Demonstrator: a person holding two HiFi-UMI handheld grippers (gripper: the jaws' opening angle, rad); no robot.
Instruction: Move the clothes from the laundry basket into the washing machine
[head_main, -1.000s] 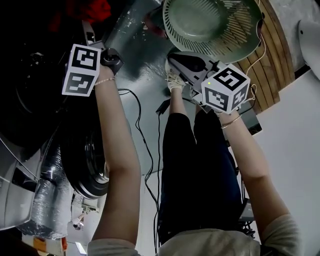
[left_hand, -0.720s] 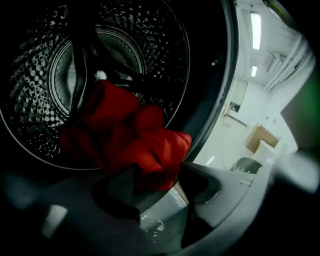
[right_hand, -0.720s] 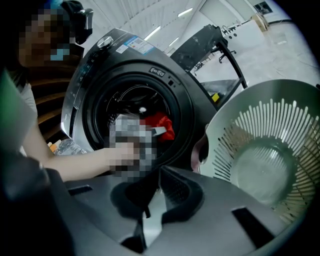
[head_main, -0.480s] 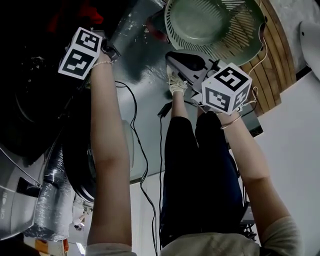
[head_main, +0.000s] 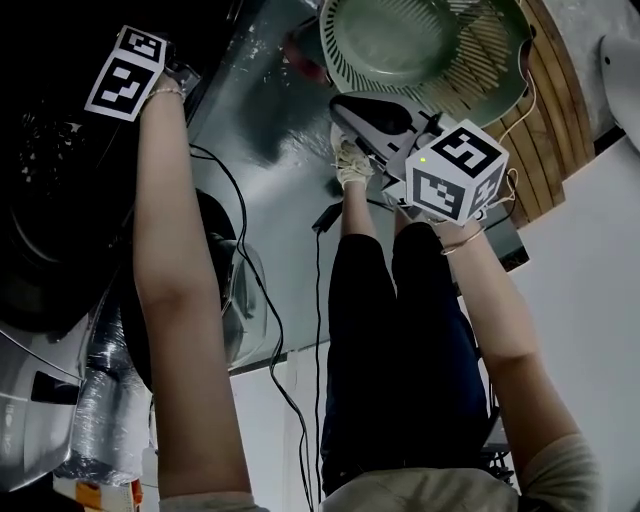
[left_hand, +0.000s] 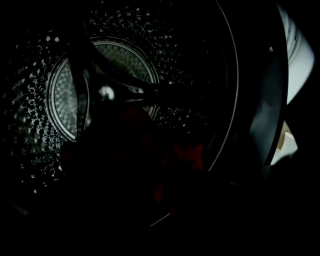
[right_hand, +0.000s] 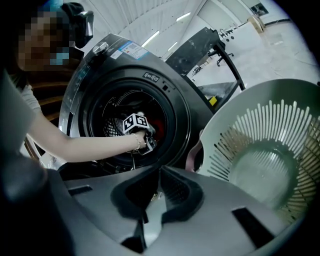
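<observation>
The red garment (left_hand: 187, 155) lies low in the drum (left_hand: 65, 95) of the washing machine (right_hand: 100, 75), showing only as dim red patches in the dark. The left gripper (right_hand: 146, 136) reaches through the round door opening, with red cloth just behind it in the right gripper view. Its jaws have just closed most of the way and then eased apart a little. The left gripper view is too black to show them, or to show whether cloth sits between them.

A second ago, in the head view, the left gripper's marker cube hung lower, at the edge of the opening, with red cloth visible above it. Now the cube sits higher and further left, against the black of the drum, and that red patch is gone from view.

The pale green laundry basket (right_hand: 260, 125) lies tipped on its side beside the machine. The right gripper (right_hand: 160, 172) hovers near the basket where it was before, its jaws pressed together on nothing.
</observation>
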